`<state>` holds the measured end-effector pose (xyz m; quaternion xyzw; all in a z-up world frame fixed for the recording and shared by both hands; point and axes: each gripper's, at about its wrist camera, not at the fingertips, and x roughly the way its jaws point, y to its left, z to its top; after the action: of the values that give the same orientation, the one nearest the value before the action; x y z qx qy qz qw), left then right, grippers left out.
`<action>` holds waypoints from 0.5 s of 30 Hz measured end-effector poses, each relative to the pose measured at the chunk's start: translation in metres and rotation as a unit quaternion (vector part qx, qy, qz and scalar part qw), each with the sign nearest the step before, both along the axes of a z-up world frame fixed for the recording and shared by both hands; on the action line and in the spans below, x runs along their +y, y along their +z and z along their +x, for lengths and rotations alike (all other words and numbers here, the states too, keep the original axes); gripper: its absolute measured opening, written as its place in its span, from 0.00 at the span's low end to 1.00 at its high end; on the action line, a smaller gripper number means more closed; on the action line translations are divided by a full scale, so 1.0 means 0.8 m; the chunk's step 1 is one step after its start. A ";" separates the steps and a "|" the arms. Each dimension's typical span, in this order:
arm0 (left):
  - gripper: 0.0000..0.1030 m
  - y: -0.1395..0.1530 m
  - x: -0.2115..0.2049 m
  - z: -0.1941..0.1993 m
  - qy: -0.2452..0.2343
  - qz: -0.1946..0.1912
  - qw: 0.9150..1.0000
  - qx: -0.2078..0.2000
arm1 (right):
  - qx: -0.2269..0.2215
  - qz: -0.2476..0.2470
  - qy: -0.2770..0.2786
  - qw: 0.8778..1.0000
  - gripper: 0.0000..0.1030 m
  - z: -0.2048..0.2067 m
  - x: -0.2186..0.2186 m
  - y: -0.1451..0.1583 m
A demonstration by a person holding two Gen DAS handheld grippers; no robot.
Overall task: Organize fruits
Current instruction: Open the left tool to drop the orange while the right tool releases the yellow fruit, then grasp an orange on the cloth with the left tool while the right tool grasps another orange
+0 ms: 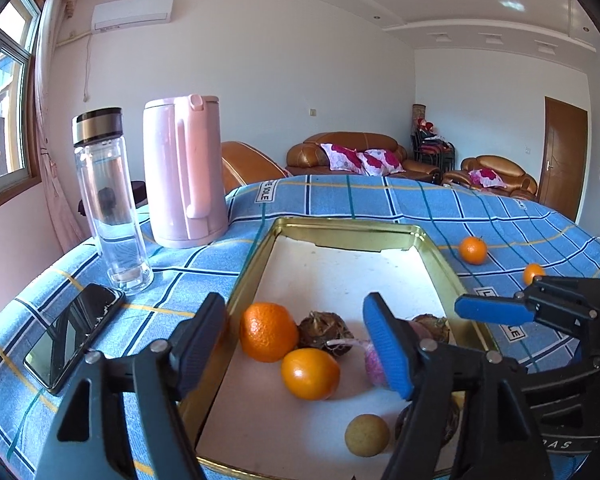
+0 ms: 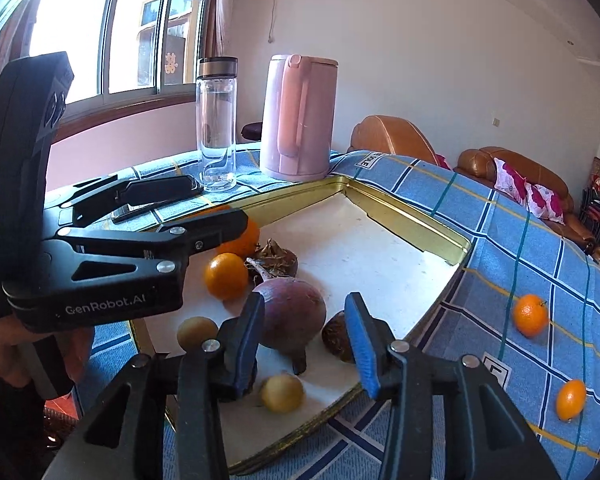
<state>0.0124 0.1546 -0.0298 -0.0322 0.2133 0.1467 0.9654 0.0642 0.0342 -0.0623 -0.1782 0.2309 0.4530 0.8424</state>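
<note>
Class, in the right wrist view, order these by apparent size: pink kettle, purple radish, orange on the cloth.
1. pink kettle
2. purple radish, though nearness to the camera enlarges it
3. orange on the cloth

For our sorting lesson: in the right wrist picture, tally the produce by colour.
Orange fruits: 4
Yellowish round fruits: 2
Brown scaly ones: 2
Purple root: 1
Total: 9
</note>
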 end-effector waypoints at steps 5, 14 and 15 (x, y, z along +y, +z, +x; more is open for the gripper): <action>0.86 0.018 -0.024 0.000 -0.019 0.003 0.999 -0.027 | -0.021 -0.002 -0.026 0.999 0.44 0.007 -0.032 0.004; 0.94 0.039 -0.104 0.036 -0.092 0.006 0.995 -0.033 | -0.021 -0.020 -0.183 0.983 0.46 0.089 -0.152 0.016; 0.96 0.041 -0.114 0.042 -0.101 0.008 0.994 -0.032 | -0.016 -0.021 -0.203 0.979 0.46 0.101 -0.165 0.018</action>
<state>0.0460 0.0633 0.0027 -0.0076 0.1837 0.0494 0.9817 0.1447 -0.0982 -0.0482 -0.1529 0.2582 0.2649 0.9164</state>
